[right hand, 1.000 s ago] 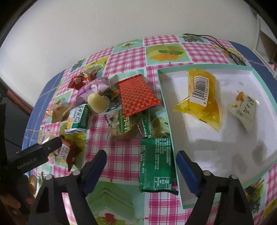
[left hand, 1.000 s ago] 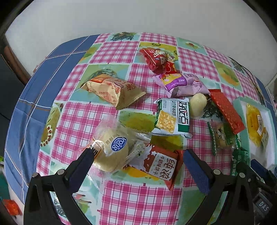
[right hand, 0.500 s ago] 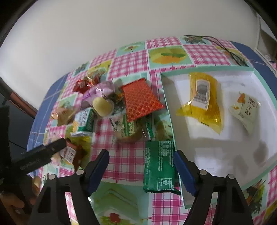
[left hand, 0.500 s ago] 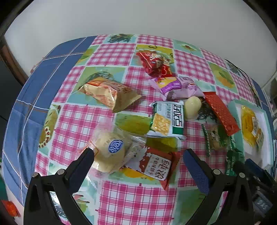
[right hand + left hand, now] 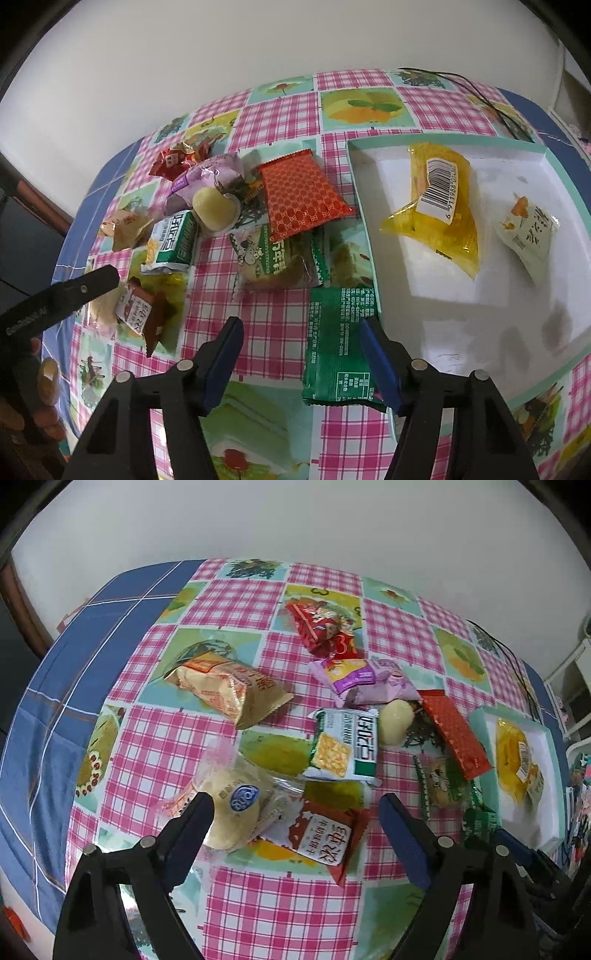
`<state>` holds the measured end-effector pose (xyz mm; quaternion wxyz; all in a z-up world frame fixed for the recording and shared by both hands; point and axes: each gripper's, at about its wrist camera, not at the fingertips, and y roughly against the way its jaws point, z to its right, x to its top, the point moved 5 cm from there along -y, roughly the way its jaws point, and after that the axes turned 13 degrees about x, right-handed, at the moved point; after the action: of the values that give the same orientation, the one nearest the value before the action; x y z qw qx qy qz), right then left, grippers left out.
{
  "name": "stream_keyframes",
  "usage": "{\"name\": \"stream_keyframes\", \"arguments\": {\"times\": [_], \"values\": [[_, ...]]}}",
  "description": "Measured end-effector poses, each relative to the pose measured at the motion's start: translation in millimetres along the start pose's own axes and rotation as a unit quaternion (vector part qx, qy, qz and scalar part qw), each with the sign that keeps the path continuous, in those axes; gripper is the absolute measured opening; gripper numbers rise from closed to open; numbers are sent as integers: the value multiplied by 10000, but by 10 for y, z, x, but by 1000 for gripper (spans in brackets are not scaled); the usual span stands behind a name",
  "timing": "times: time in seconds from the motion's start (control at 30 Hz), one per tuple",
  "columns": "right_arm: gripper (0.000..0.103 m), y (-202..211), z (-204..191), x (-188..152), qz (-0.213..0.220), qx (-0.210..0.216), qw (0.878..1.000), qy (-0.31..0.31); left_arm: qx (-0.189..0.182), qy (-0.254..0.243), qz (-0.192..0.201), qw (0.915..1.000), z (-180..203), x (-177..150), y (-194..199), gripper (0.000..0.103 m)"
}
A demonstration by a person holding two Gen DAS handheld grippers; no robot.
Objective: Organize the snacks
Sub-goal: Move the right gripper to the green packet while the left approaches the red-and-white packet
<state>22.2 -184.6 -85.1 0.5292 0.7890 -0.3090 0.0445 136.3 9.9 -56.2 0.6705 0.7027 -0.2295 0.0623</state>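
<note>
I have the dark green flat foil snack packet lying on the checked pink tablecloth of the table, its right edge against the wall of the white tray with a mint-green rim. My right tool hangs over it with its jaws closing; the right blue pad overlaps the packet's right edge, the left pad is still off it over bare cloth, so nothing is gripped.

In the tray, at about one o'clock from the packet, lie a clear yellow pouch with a barcode label and a small cream sachet with an orange print, apart from each other.

At eleven o'clock from the packet sits the loose pile: a clear-and-green wrapped cake, an orange-red patterned sachet overlapping it, and a pale yellow jelly cup.

My left tool is wide, jaws closing, above a round pale cake in a clear wrapper and a red-brown biscuit packet with white label; neither pad presses on them. At twelve o'clock from there lies a green-and-white cracker pack, at ten o'clock a tan puffed bag.
</note>
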Motion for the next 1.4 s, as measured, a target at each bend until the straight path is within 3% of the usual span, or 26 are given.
{"name": "stream_keyframes", "arguments": {"times": [0.37,0.5,0.77,0.83,0.9,1.03,1.2,1.4], "values": [[68,-25,-99,-19,-71,522,9986,-66,-265,-295,-269,9988,211,-79,-97,91],[68,17,-23,2,57,233,9997,-111,-293,-251,-349,9986,221,-97,-174,91],[68,46,83,6,78,121,9996,-252,-239,-291,-595,9975,266,-156,-359,91],[68,44,88,13,90,129,9995,-275,-179,-412,-583,9973,321,-164,-367,88],[67,41,92,14,96,114,9995,-280,-96,-580,-560,9967,373,-183,-350,78],[67,9,66,6,32,-74,9998,-156,3,-751,-559,9956,449,-202,-349,72],[67,31,22,20,2,-429,9991,63,116,-873,-547,9946,477,-204,-361,70],[66,5,60,14,-72,-480,9988,2,143,-889,-574,9943,465,-215,-373,70]]}}
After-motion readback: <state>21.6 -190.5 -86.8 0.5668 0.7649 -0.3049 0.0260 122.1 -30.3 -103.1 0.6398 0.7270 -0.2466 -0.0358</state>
